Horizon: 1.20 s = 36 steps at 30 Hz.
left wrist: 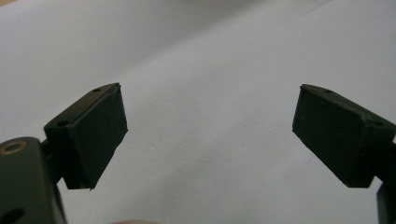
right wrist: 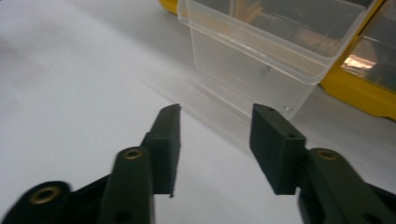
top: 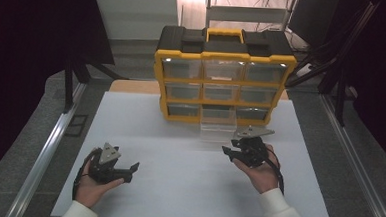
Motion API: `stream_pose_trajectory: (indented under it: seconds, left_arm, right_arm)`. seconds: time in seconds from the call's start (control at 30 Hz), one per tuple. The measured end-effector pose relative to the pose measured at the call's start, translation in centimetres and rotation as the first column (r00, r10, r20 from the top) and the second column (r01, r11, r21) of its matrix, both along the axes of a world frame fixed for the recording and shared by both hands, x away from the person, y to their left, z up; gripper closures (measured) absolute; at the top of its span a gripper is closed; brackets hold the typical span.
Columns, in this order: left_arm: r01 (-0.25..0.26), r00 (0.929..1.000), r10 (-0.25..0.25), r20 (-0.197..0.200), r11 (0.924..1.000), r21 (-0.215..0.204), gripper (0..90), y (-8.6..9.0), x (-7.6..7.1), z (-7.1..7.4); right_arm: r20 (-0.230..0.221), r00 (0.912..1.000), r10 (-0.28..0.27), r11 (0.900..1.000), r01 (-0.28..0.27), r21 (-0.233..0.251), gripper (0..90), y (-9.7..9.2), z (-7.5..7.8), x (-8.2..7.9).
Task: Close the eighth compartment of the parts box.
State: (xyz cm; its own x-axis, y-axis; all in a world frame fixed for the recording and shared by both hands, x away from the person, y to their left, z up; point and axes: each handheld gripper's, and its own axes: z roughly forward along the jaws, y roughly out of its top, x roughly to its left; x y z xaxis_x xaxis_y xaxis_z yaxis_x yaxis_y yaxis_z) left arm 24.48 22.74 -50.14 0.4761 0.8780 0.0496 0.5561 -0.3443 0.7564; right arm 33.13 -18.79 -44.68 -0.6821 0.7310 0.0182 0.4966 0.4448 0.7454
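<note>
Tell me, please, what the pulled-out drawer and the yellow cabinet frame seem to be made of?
Pulled-out drawer: probably clear, glossy plastic; the white table surface shows through its walls, and its rim catches light. Yellow cabinet frame: likely moulded hard plastic, smooth with slight sheen, evenly coloured, with a black top.

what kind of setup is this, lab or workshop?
Likely a lab recording bench: a white tabletop framed by aluminium rails, dark curtains around it, and a yellow-and-black parts drawer organizer as the lone prop.

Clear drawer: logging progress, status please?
Both claws open, empty. Right claw just short of clear drawer, pulled out of yellow organizer. Left claw idle. Nothing between.
</note>
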Motion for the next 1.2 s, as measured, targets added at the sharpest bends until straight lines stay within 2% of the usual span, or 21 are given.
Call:
stream_pose_trajectory:
  seconds: [0.03,0.07,0.1,0.13,0.17,0.2,0.23,0.27,0.4,0.7,0.87,1.2]
  left_arm:
    - [0.000,1.0000,0.000,0.001,1.0000,0.000,10.5,-0.1,0.0,0.0]
    - [0.004,1.0000,-0.004,-0.001,1.0000,0.004,10.5,-0.1,0.0,0.0]
    - [0.004,1.0000,-0.004,-0.001,1.0000,0.004,10.5,-0.1,0.0,0.0]
    - [0.004,1.0000,-0.004,-0.001,1.0000,0.004,10.5,-0.1,0.0,0.0]
    - [0.005,1.0000,-0.005,-0.002,1.0000,0.004,10.5,-0.1,0.0,0.0]
    - [0.004,1.0000,-0.004,-0.001,1.0000,0.004,10.5,-0.1,-0.1,0.0]
    - [0.003,1.0000,-0.003,0.000,1.0000,0.003,10.5,-0.1,-0.1,0.0]
    - [0.002,1.0000,-0.002,0.000,1.0000,0.001,10.5,-0.1,-0.1,0.0]
    - [0.001,1.0000,-0.001,0.000,1.0000,0.002,10.5,-0.1,-0.1,0.0]
    - [0.001,1.0000,-0.001,-0.002,1.0000,0.001,10.5,0.0,-0.1,0.0]
    - [0.001,1.0000,-0.001,-0.002,1.0000,0.000,10.5,0.0,-0.1,0.0]
    - [0.001,1.0000,-0.001,-0.004,1.0000,0.000,10.5,0.0,-0.1,-0.1]
  right_arm:
    - [-0.004,1.0000,0.001,1.0000,-0.001,0.000,59.3,0.0,0.0,0.0]
    - [-0.022,0.9997,0.013,0.9999,-0.012,0.011,66.1,-0.1,-0.1,0.2]
    - [-0.022,0.9997,0.013,0.9999,-0.012,0.011,66.1,-0.1,-0.1,0.2]
    - [-0.033,0.9993,0.019,0.9996,-0.018,0.020,71.8,-0.2,-0.2,0.4]
    - [-0.033,0.9993,0.019,0.9996,-0.018,0.020,71.8,-0.2,-0.2,0.4]
    - [-0.040,0.9988,0.027,0.9996,-0.026,0.013,77.6,-0.2,-0.5,0.5]
    - [-0.040,0.9988,0.027,0.9996,-0.026,0.013,77.6,-0.2,-0.5,0.5]
    - [-0.040,0.9987,0.030,0.9995,-0.030,0.001,83.0,-0.1,-0.8,0.6]
    - [-0.042,0.9983,0.040,0.9991,-0.041,-0.013,88.8,0.2,-1.2,0.9]
    - [-0.042,0.9985,0.036,0.9991,-0.037,-0.021,89.2,0.8,-1.9,1.9]
    - [-0.032,0.9985,0.043,0.9981,-0.045,-0.042,89.2,1.1,-2.2,2.5]
    - [-0.030,0.9991,0.031,0.9990,-0.032,-0.031,89.2,1.3,-2.3,3.3]
